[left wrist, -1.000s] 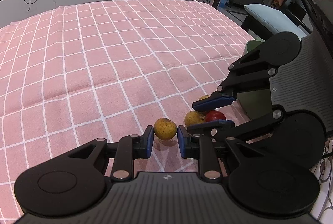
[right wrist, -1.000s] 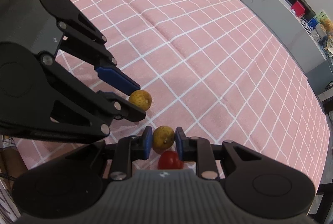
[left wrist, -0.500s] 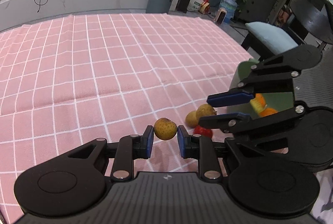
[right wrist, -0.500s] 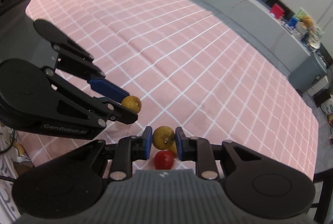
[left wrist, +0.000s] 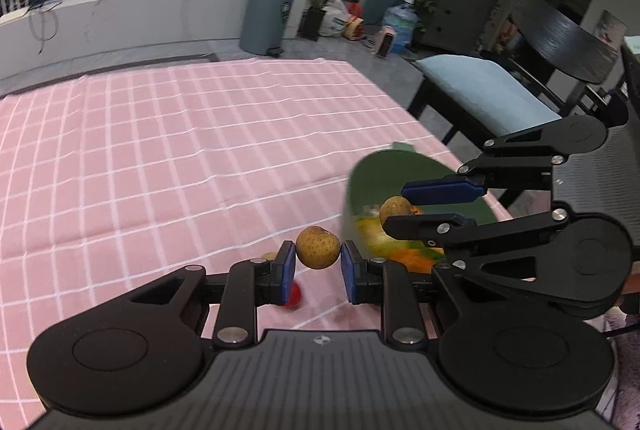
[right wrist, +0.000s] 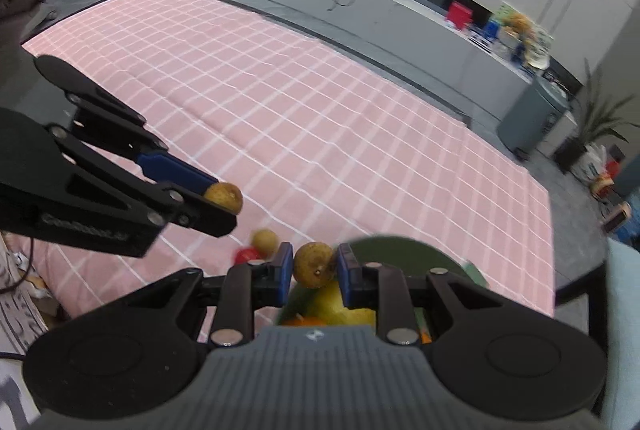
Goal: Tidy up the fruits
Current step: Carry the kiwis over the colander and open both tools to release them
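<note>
My left gripper [left wrist: 318,262] is shut on a small brown round fruit [left wrist: 318,247] and holds it above the pink checked cloth [left wrist: 160,158], left of the green bowl [left wrist: 384,174]. My right gripper [right wrist: 314,268] is shut on a second brown fruit [right wrist: 314,264] over the near rim of the green bowl [right wrist: 400,250], which holds yellow and orange fruit [right wrist: 340,306]. The right gripper [left wrist: 404,208] also shows in the left wrist view above the bowl, and the left gripper [right wrist: 228,200] in the right wrist view. A small red fruit [right wrist: 246,255] and another brown fruit [right wrist: 265,240] lie on the cloth.
The table's right edge runs close behind the bowl, with a chair with a pale blue cushion [left wrist: 488,90] beyond it. A grey counter [right wrist: 360,10] and a grey bin [left wrist: 266,16] stand past the table's far edge.
Both grippers have risen from the cloth with their fruits and moved toward the green bowl. The right one now hangs over the bowl's rim. The red fruit and one brown fruit stayed on the cloth.
</note>
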Demonstrator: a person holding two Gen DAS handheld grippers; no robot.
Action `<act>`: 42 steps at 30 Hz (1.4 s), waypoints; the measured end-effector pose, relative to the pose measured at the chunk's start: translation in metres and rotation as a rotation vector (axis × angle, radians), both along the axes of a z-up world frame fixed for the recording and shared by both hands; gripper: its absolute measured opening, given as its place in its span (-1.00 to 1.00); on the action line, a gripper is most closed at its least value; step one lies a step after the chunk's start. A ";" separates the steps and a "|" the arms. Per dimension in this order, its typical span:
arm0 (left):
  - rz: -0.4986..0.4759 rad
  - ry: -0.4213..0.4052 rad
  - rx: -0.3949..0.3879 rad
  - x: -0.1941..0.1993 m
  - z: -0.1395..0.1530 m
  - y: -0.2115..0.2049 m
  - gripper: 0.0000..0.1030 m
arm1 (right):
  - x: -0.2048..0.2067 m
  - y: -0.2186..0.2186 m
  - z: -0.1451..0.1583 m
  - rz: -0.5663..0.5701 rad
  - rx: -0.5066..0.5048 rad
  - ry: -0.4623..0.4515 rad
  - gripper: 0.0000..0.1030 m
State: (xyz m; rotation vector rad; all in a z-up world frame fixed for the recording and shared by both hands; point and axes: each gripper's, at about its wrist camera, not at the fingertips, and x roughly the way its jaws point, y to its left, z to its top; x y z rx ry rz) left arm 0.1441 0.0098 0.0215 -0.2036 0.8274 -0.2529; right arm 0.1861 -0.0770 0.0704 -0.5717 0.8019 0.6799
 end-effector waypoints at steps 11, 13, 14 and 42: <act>-0.117 0.033 0.072 0.023 0.003 -0.066 -0.48 | 0.012 -0.065 -0.005 -0.131 -0.026 -0.002 -0.63; -0.135 0.045 0.089 0.027 0.000 -0.073 -0.48 | 0.016 -0.073 -0.011 -0.158 -0.028 0.007 -0.63; -0.143 0.053 0.095 0.029 -0.002 -0.076 -0.48 | 0.018 -0.078 -0.013 -0.172 -0.026 0.014 -0.63; -0.258 0.129 0.326 0.064 -0.034 -0.133 -0.45 | 0.047 -0.098 -0.073 -0.241 -0.061 0.103 -0.62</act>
